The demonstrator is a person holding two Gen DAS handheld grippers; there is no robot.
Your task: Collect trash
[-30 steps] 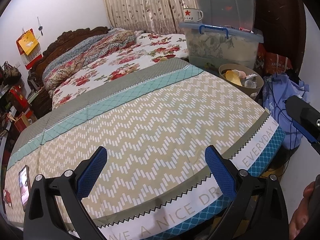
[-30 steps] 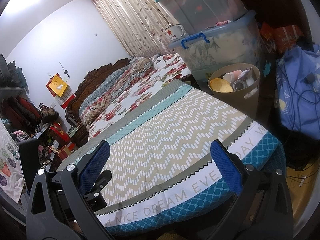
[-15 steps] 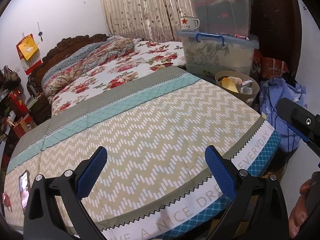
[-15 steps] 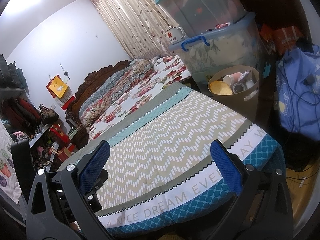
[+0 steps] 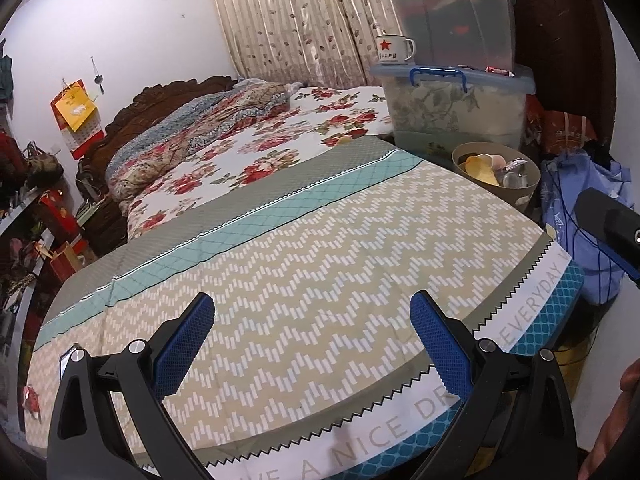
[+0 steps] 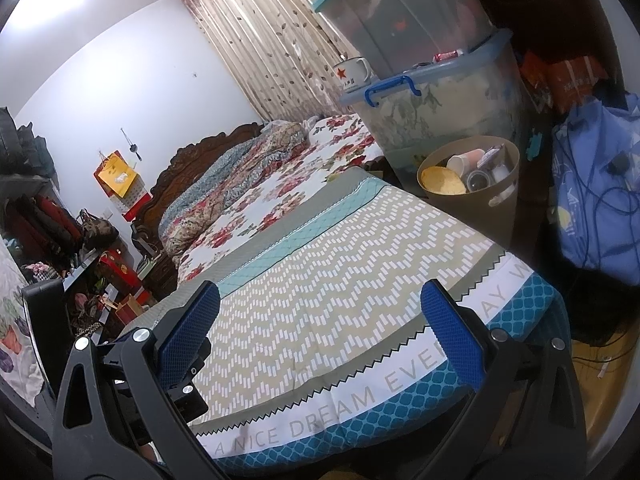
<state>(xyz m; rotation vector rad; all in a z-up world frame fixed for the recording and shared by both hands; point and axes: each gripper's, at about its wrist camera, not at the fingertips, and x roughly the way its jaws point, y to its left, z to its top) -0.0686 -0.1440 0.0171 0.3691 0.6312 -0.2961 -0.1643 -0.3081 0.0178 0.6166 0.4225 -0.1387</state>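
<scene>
A tan trash bin (image 5: 496, 176) stands on the floor at the far right corner of the bed; it also shows in the right wrist view (image 6: 470, 184). It holds cups, clear lids and a yellow plate. My left gripper (image 5: 312, 344) is open and empty above the zigzag quilt (image 5: 320, 264) near the foot of the bed. My right gripper (image 6: 320, 332) is open and empty above the same quilt (image 6: 340, 264). No loose trash shows on the quilt.
Two stacked plastic storage boxes (image 5: 452, 76) with an enamel mug (image 5: 394, 50) stand behind the bin. A blue cloth bundle with cables (image 6: 596, 200) lies right of the bed. A phone (image 5: 66, 360) lies on the quilt's left edge. Cluttered shelves (image 6: 60, 248) line the left.
Both grippers have pulled back and risen slightly, so the bed and bin look a little farther away. Both stay open and empty.
</scene>
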